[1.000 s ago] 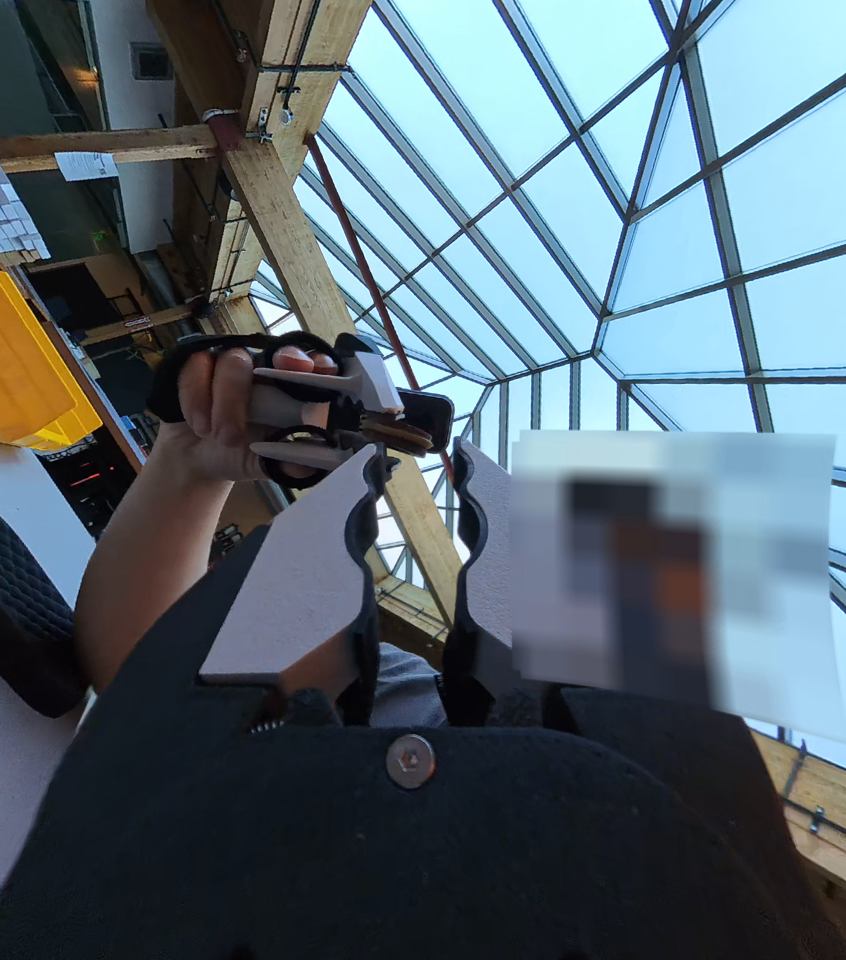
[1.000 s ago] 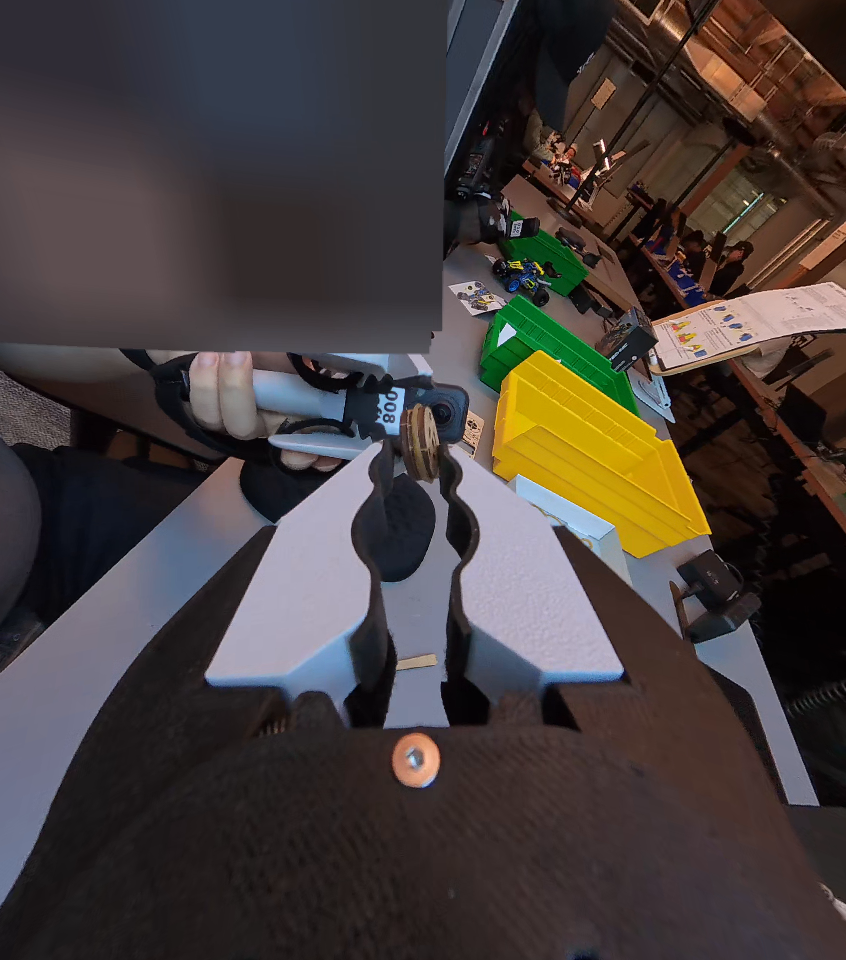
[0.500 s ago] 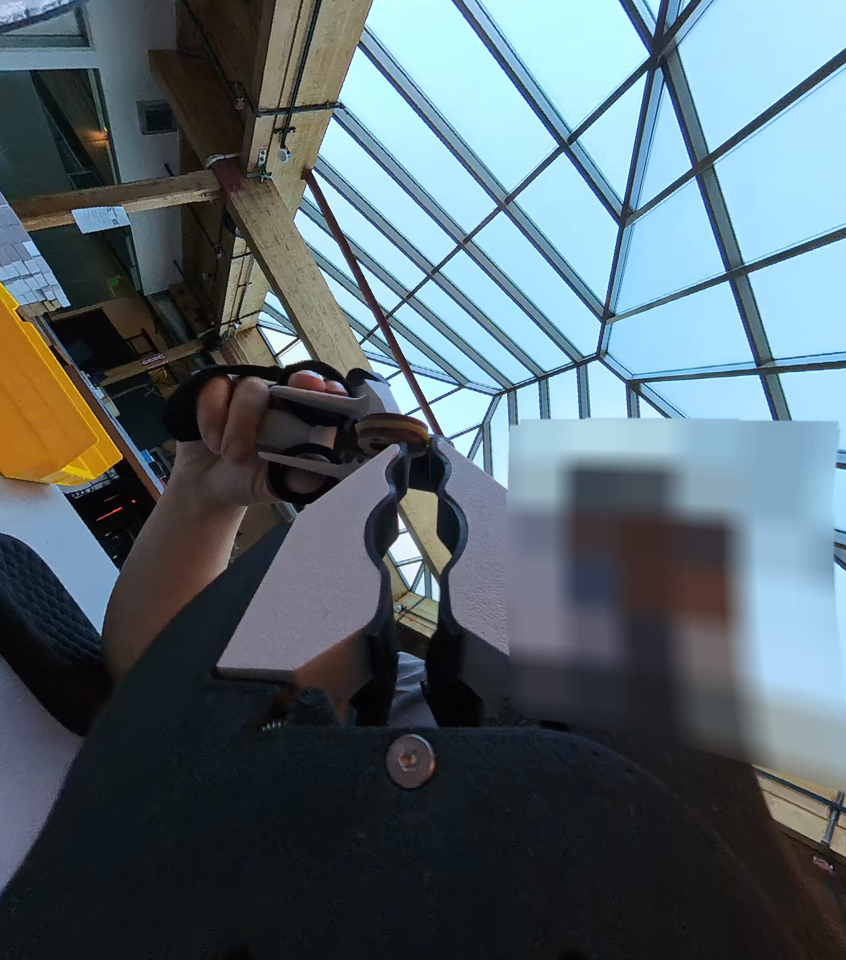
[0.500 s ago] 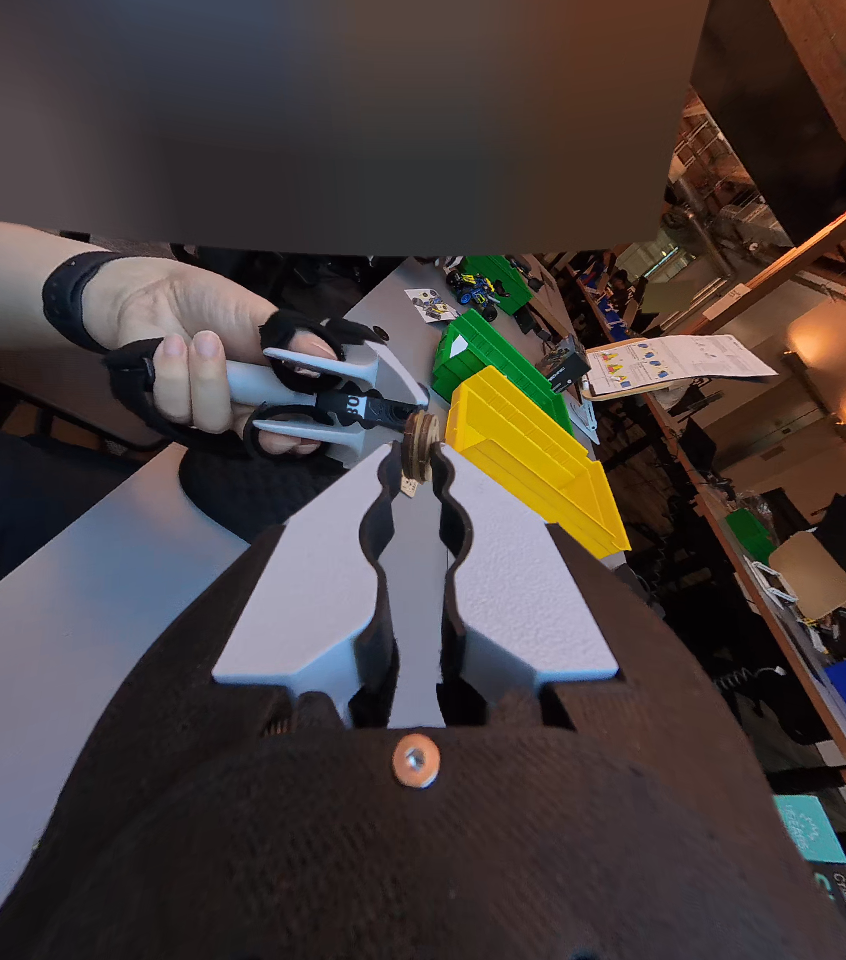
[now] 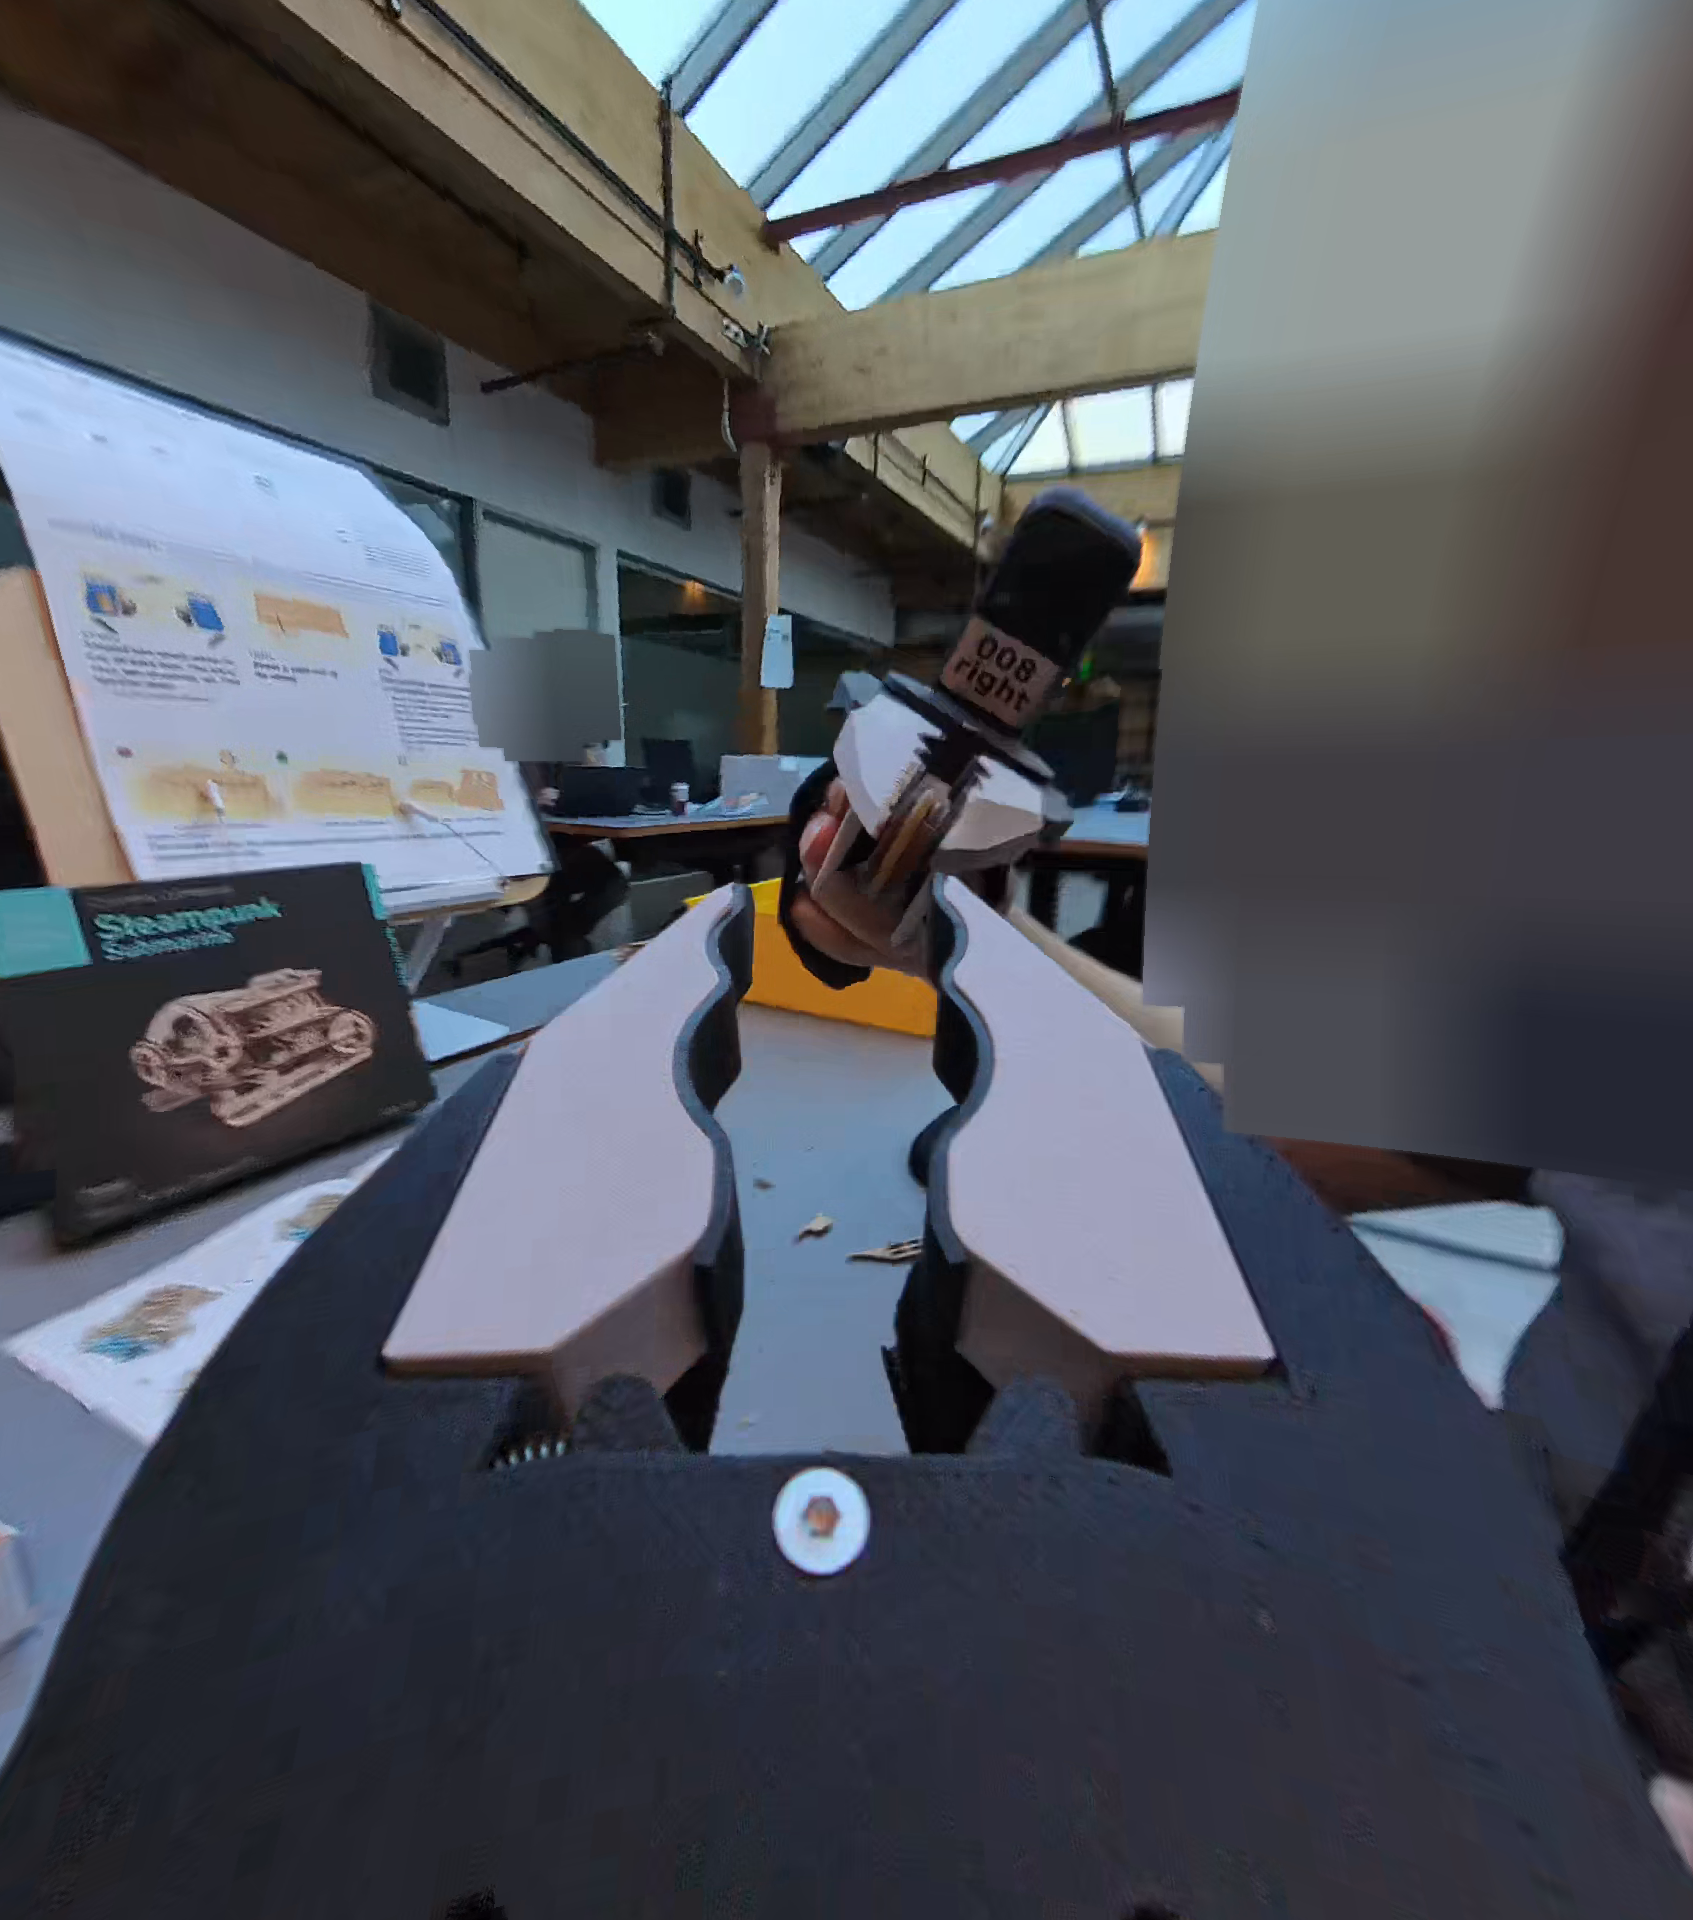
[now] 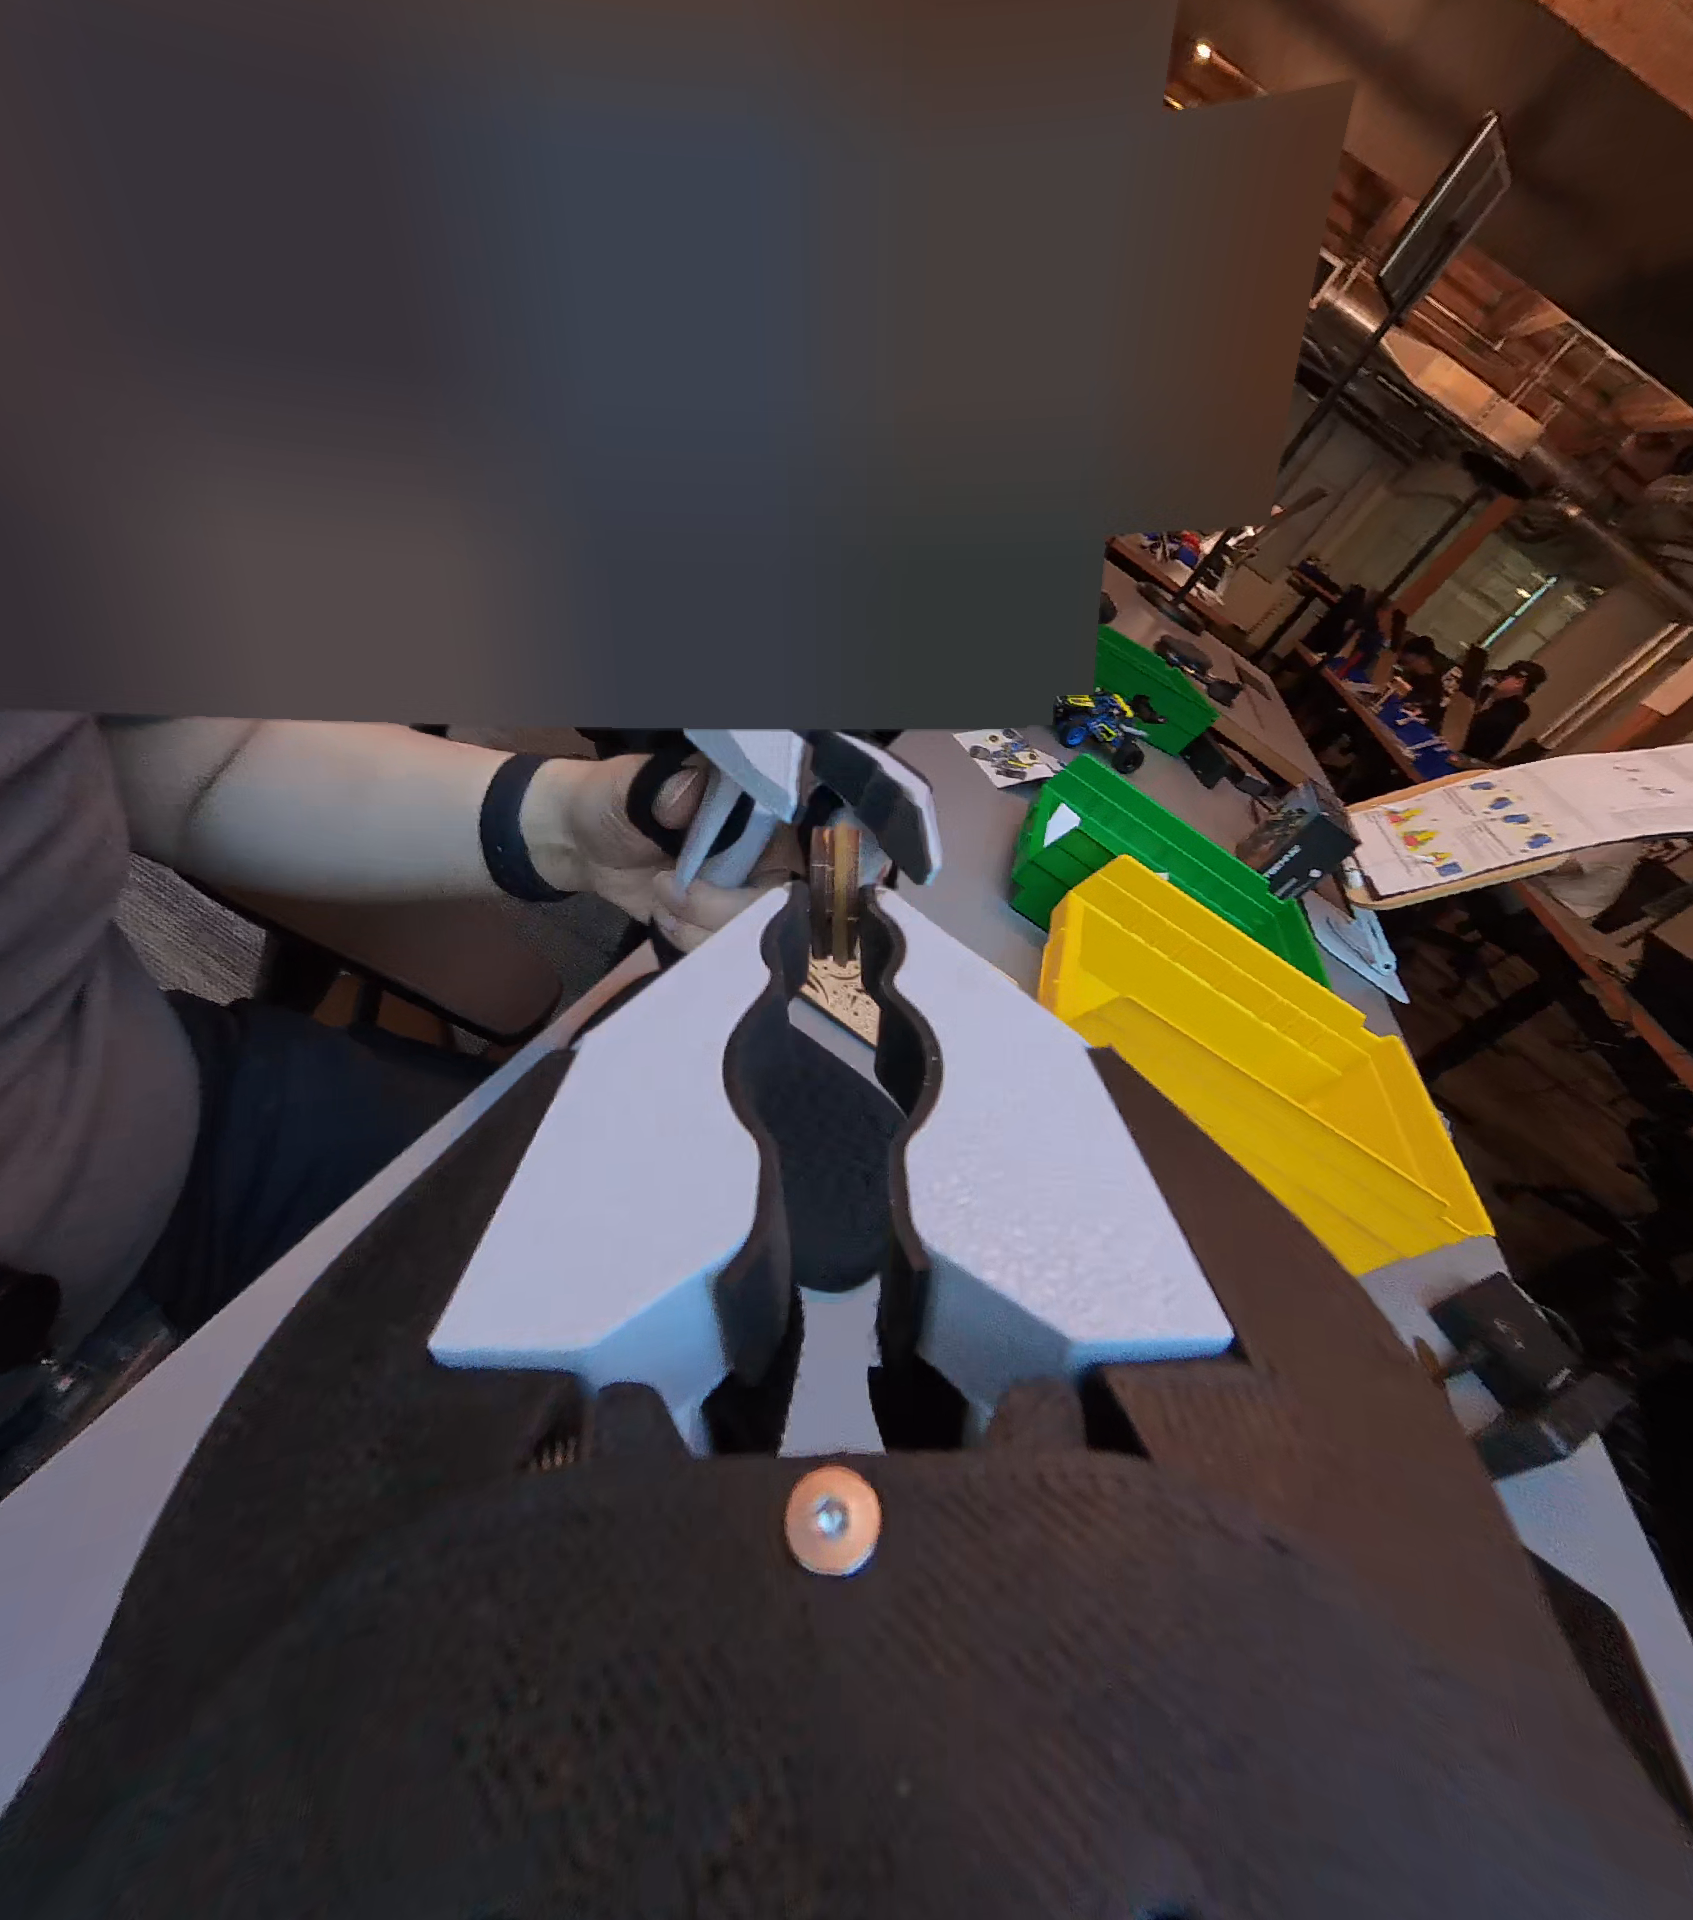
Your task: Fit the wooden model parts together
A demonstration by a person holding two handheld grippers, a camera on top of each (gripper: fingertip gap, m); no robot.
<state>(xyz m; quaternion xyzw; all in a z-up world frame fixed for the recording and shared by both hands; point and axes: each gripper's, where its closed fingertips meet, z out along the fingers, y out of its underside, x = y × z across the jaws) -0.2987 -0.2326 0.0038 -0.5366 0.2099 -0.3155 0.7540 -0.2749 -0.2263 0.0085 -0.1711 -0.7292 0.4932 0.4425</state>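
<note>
Your right gripper (image 6: pixel 834 914), at the centre of its own view, has its fingertips closed on the edges of a stack of round wooden discs (image 6: pixel 834 894). Just beyond, in the upper middle of that frame, your left gripper (image 6: pixel 800 800) faces the discs, its fingers spread apart and holding nothing. Further right sit a yellow bin (image 6: pixel 1257 1081) and a green bin (image 6: pixel 1143 842) on the grey table (image 6: pixel 11 1621).
</note>
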